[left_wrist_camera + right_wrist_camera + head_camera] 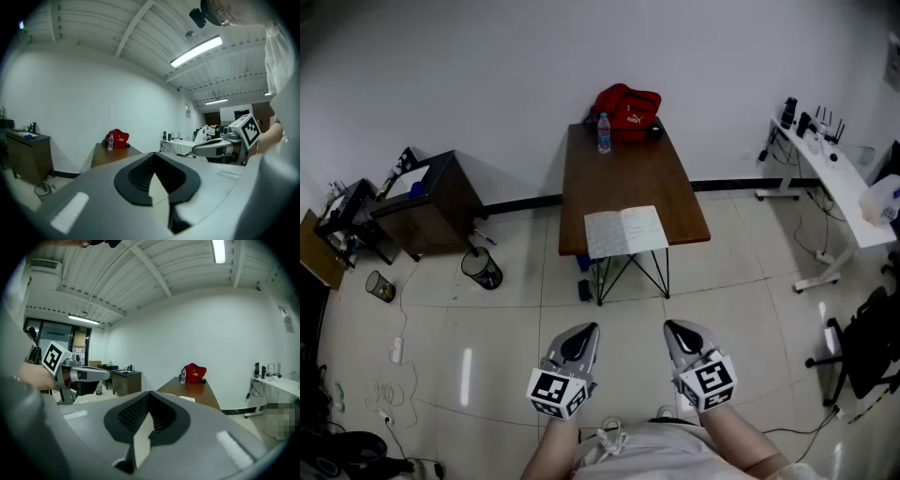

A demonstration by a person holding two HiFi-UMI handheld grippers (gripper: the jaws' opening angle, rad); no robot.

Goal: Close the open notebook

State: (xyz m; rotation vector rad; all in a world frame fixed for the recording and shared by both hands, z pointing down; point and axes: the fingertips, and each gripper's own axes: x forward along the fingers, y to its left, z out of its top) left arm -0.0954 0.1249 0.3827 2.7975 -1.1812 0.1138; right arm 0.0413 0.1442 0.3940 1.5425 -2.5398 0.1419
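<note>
Tiled office floor, with a brown table [623, 169] ahead: the reach toward the open notebook [625, 232] has not begun.
Left gripper [584, 334] and right gripper [675, 330] sit side by side, jaws pinched closed and empty. The notebook lies well ahead of them, at the table's near edge. The next move is probably to step forward and fold one cover over.

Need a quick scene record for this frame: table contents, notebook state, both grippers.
table: brown, ahead of the person
notebook: open, lying flat at the table's near edge
far end: water bottle beside red bag
left gripper: shut, empty, short of the table
right gripper: shut, empty, short of the table
task status: not begun, notebook untouched
</note>
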